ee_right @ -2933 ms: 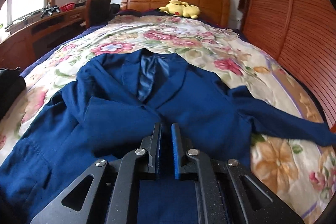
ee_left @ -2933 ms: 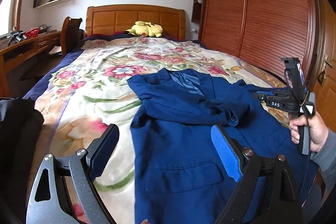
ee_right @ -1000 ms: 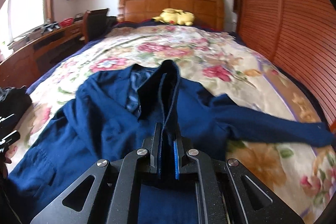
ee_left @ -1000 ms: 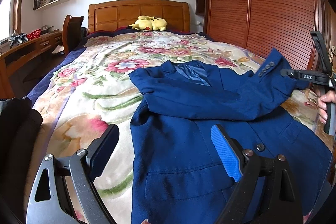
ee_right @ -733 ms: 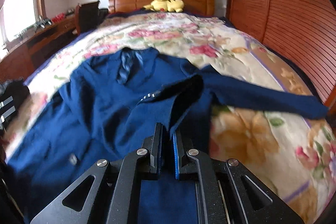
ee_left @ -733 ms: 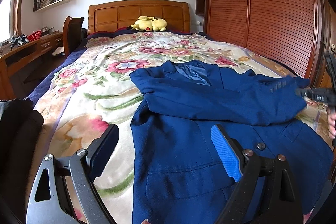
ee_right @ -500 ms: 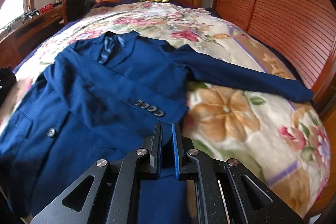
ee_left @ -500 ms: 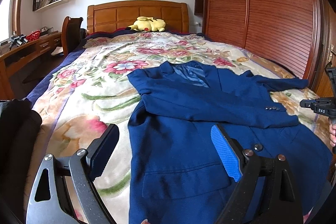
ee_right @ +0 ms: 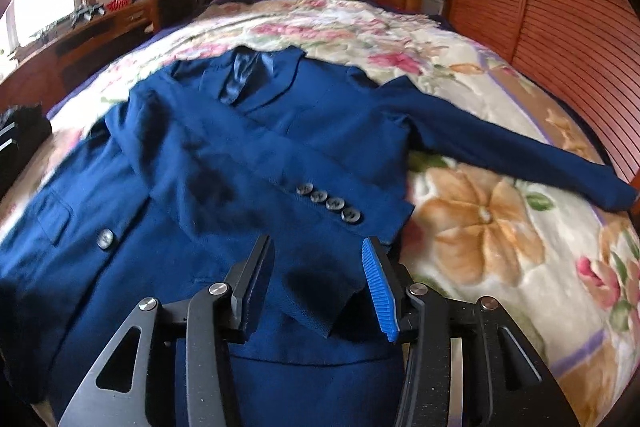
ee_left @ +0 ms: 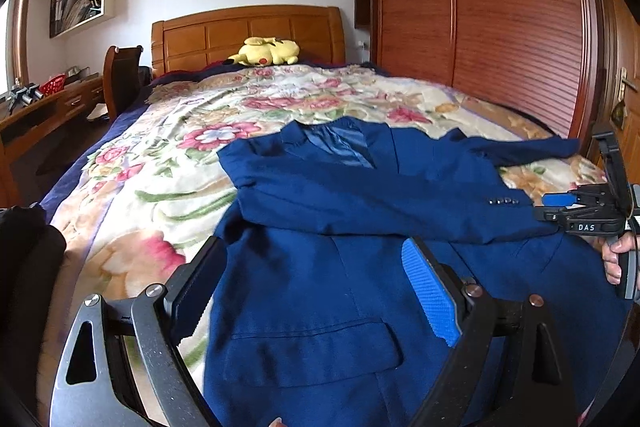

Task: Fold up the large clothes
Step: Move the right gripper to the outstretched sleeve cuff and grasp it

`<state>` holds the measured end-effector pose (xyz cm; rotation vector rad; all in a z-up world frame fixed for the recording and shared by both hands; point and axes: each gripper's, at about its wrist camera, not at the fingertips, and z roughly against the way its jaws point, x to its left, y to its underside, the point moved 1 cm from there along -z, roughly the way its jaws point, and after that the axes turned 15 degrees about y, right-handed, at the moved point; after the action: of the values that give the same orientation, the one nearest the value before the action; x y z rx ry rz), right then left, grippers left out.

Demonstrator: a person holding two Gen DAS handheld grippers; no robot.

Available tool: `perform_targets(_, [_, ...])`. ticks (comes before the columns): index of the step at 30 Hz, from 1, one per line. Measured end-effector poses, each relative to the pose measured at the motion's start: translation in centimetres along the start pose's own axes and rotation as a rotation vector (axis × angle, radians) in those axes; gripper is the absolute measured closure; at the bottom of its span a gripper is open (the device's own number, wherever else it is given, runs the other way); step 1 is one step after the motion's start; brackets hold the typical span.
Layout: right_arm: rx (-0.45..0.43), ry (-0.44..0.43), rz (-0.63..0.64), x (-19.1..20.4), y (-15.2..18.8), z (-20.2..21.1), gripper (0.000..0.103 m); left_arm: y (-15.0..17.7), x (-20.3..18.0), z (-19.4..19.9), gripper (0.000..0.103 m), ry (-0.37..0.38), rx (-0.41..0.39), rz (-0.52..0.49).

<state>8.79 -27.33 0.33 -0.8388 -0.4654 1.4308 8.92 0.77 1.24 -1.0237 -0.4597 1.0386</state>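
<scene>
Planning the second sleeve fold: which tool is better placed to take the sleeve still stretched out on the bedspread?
Right. The right tool, open, sits beside the outstretched sleeve of the navy blue suit jacket; the open left tool hangs over the opposite hem.

Jacket [ee_right: 224, 163]: navy blue, shiny blue lining at collar, grey cuff buttons [ee_right: 328, 203]
Blanket [ee_right: 480, 227]: cream, pink and orange flowers, green leaves
Plush toy [ee_left: 266, 51]: yellow
Headboard [ee_left: 248, 31]: orange-brown wood
Right gripper [ee_right: 320, 283]: black, one blue pad

One blue jacket [ee_left: 320, 227], two sleeves, four cuff buttons [ee_right: 328, 201], one plush toy [ee_left: 266, 51], two claws.
</scene>
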Motion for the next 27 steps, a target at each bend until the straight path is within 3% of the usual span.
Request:
perform_targets(7, [0.060, -0.025, 0.021, 0.3, 0.2, -2.6, 0.055, -0.3, -1.6, -1.6, 0.013, 0.025, 0.021, -0.010])
perform_targets(11, [0.094, -0.042, 0.031, 0.7, 0.1, -3.9, 0.054, -0.2, -2.4, -2.5, 0.013, 0.004, 0.044, -0.035])
perform_targets(20, [0.097, -0.072, 0.042, 0.7, -0.3, -4.1, 0.051, -0.5, -3.5, -3.2, 0.013, 0.000, 0.036, -0.010])
perform_targets(23, [0.054, -0.102, 0.040, -1.0, -0.8, -3.3, 0.051, -0.6, -4.4, -3.5, 0.013, -0.017, 0.036, -0.031])
perform_targets(27, [0.001, -0.028, 0.009, -5.6, -1.7, -3.4, 0.051, -0.8, -5.4, -3.6, 0.013, -0.016, 0.023, -0.059])
